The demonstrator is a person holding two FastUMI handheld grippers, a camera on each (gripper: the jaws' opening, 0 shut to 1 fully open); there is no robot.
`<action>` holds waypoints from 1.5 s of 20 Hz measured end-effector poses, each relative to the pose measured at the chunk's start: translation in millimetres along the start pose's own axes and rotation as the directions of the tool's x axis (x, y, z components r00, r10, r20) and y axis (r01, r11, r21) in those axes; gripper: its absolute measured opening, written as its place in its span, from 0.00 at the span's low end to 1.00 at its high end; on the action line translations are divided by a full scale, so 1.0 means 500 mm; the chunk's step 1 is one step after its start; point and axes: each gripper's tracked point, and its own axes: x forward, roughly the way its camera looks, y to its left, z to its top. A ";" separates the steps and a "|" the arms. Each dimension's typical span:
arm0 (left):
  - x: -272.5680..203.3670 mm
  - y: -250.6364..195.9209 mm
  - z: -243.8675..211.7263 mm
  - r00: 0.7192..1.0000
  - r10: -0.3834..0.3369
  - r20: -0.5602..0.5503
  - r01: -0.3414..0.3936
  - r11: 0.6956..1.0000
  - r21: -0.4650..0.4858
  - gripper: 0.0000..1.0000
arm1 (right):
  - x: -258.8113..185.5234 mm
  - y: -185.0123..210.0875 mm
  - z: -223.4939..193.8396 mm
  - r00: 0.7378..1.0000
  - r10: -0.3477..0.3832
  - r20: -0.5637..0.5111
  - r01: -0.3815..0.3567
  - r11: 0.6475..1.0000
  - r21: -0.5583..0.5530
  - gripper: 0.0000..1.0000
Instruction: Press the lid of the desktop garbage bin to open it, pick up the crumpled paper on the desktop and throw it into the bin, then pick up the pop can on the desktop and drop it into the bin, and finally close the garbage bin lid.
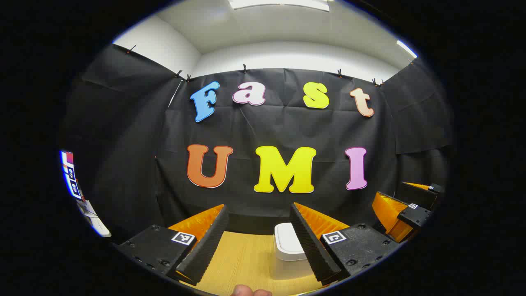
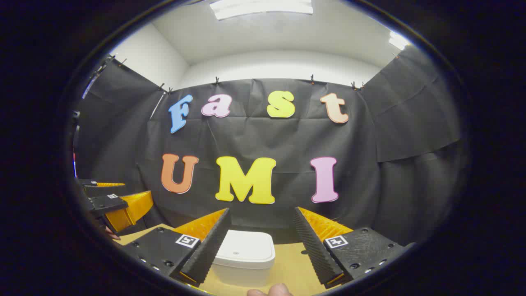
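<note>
A white desktop bin [image 2: 244, 257] with its flat lid down stands on the wooden table, low in the right gripper view between my right gripper's [image 2: 261, 224] spread fingers. In the left gripper view the same bin [image 1: 287, 246] sits partly behind the right finger of my left gripper [image 1: 259, 218], which is open and holds nothing. Both grippers hover above the table, level with the bin's top. The right gripper [image 1: 404, 211] appears at the far right of the left gripper view. At the far left of the right gripper view I see the left gripper [image 2: 113, 201].
The wooden tabletop [image 1: 242, 259] runs back to the black cloth wall. A fingertip of the holding hand [image 1: 246, 292] peeks in at the bottom edge of the left gripper view, and fingertips [image 2: 273, 291] likewise in the right gripper view.
</note>
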 end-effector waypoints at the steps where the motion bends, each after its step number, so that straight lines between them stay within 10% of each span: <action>1: 0.004 -0.006 -0.003 1.000 -0.001 -0.005 0.001 1.000 0.005 0.96 | 0.002 -0.002 -0.004 1.000 -0.001 -0.006 0.001 1.000 0.002 0.95; 30: 0.022 -0.029 -0.029 0.999 0.007 -0.050 -0.004 0.998 0.055 0.97 | 0.062 -0.006 -0.087 0.991 0.041 -0.131 -0.037 0.999 0.034 0.95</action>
